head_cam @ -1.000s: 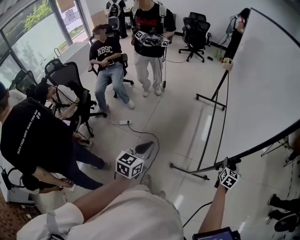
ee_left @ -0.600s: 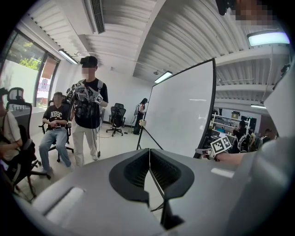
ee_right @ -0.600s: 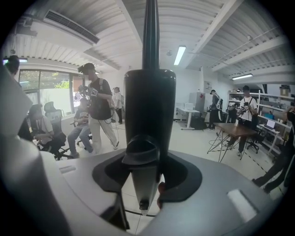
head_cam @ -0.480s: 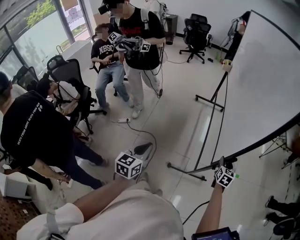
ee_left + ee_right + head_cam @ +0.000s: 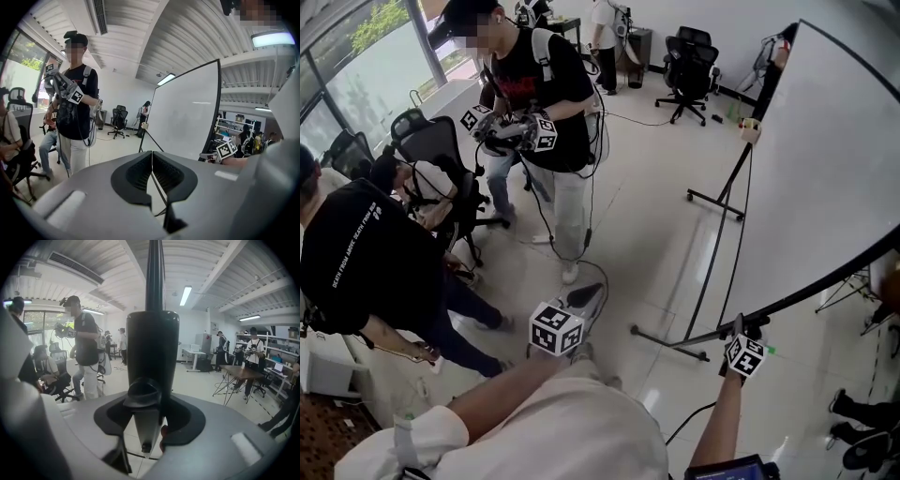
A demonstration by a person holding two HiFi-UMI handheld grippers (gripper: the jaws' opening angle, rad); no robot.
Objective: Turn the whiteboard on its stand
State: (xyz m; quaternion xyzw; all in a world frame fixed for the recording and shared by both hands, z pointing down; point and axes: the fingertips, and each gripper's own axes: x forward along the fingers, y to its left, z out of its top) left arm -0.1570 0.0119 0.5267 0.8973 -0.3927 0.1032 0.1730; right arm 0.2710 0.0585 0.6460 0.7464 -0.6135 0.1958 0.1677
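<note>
The large whiteboard (image 5: 825, 169) stands tilted on its black tripod stand (image 5: 712, 272) at the right of the head view. My right gripper (image 5: 747, 330) holds its lower near corner. In the right gripper view the jaws (image 5: 150, 394) are shut on the black corner piece of the frame (image 5: 152, 348), whose edge runs straight up. My left gripper (image 5: 587, 295) hangs over the floor left of the stand's foot, away from the board. Its pads (image 5: 151, 161) meet with nothing between them, and the whiteboard (image 5: 187, 112) shows beyond.
A standing person (image 5: 544, 122) with two grippers is a few steps ahead, left of the stand. Seated people (image 5: 366, 262) and office chairs (image 5: 436, 155) fill the left side. A cable (image 5: 581, 262) runs across the floor. More chairs (image 5: 689, 61) stand at the back.
The standing person has walked from the back of the room forward and to the left. My right gripper has shifted slightly left and down with the board's corner. My left gripper stays put.
</note>
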